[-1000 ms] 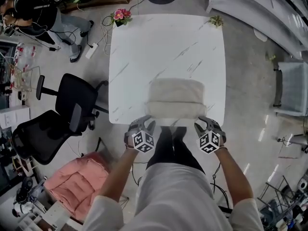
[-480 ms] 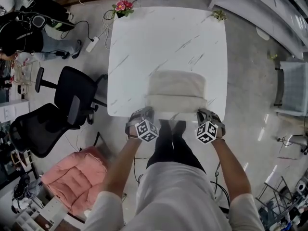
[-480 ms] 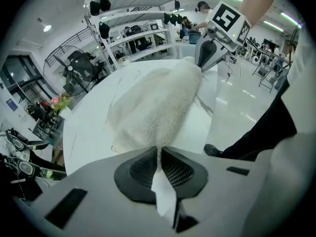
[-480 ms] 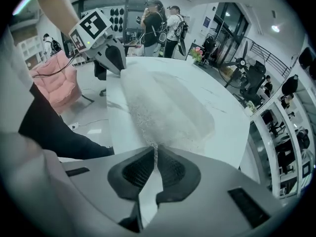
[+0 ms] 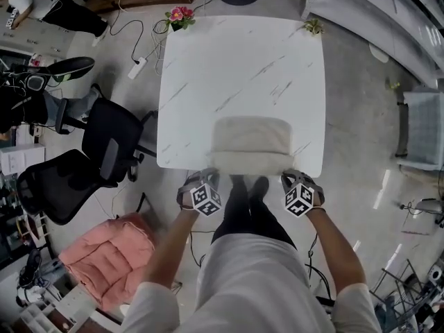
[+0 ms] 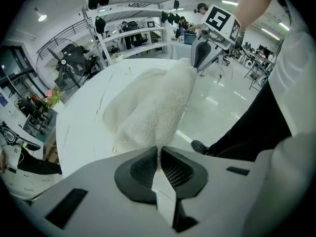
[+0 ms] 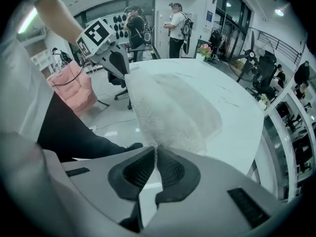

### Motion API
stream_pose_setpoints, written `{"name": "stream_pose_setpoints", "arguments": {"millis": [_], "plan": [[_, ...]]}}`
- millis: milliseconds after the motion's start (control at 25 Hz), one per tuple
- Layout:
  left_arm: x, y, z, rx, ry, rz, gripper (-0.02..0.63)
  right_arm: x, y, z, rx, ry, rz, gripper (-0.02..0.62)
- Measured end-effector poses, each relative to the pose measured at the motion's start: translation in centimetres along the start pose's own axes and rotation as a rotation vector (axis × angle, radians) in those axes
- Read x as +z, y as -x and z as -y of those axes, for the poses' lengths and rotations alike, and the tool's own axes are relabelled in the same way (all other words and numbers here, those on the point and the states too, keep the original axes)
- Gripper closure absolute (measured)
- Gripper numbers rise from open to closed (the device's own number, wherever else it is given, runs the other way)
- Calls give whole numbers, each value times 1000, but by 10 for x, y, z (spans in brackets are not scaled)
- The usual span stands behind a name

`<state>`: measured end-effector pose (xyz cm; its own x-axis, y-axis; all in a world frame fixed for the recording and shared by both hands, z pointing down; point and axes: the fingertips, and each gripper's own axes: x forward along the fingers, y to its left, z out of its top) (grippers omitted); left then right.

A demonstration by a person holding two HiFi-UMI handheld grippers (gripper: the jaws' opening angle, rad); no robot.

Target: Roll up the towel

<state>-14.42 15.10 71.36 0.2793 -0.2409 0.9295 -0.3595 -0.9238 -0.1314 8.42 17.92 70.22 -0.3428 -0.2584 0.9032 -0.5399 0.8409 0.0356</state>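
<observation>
- My left hand-held gripper [image 5: 210,177] has just been closing and now pinches the towel [image 5: 251,143] at its near-left corner.
- My right hand-held gripper [image 5: 289,179] likewise clamps the near-right corner.
- The towel lies folded at the near edge of the bench [image 5: 236,61].

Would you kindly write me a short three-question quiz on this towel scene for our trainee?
1. True or false: the towel lies at the table's near edge.
2. What do the left hand-held gripper and the right hand-held gripper grip?
3. The flowers are by the table's: A) far left corner, B) near right corner, C) middle.
Key: 1 true. 2 the towel's near edge; both pairs of jaws have just been closing on it. 3 A.
</observation>
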Motion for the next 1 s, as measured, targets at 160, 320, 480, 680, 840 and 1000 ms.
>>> {"name": "stream_pose_setpoints", "arguments": {"millis": [160,320,480,680,840,1000], "plan": [[-4,9,8,-67,1,-23,563,-2,7,-18,100,-8,-26,569],[-4,14,8,-145,-7,-46,563,0,12,-20,167,10,-47,569],[4,13,-1,-235,-18,-70,563,8,16,-4,213,-20,-55,568],[16,11,-22,-332,-23,-101,563,19,17,22,247,-50,-63,568],[33,9,-48,-344,-43,-108,563,32,16,47,227,-62,-52,568],[44,0,-69,-354,-54,-113,563,39,9,72,202,-85,-47,568]]}}
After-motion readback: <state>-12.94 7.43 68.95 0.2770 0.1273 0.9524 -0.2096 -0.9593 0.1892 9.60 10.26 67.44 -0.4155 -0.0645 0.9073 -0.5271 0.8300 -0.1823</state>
